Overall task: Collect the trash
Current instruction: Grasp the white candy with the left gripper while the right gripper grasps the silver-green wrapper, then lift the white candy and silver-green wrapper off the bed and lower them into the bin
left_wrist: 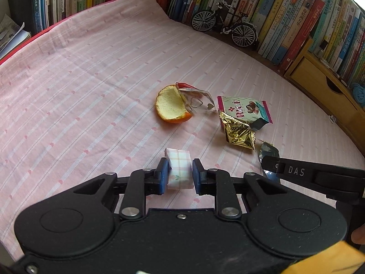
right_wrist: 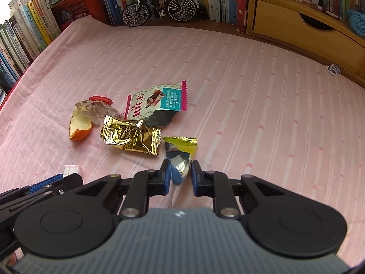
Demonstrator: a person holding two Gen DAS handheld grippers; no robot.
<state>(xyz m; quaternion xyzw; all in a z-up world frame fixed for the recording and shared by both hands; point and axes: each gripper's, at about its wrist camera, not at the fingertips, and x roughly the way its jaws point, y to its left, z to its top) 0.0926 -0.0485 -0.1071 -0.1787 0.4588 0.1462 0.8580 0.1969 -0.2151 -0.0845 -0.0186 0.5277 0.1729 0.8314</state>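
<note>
Two tools, each clamped on one wrapper: left tool on pink plaid wrapper, right tool on silver wrapper.

Pretty clearly a home study desk: a pink striped cloth is spread over it, hemmed in along the far edge by packed book rows, a model bicycle and wooden drawers.

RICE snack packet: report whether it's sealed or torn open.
Torn open. The RICE snack packet lies flat on the pink cloth, and its lower right corner is ripped, the dark inner lining folded out.
</note>
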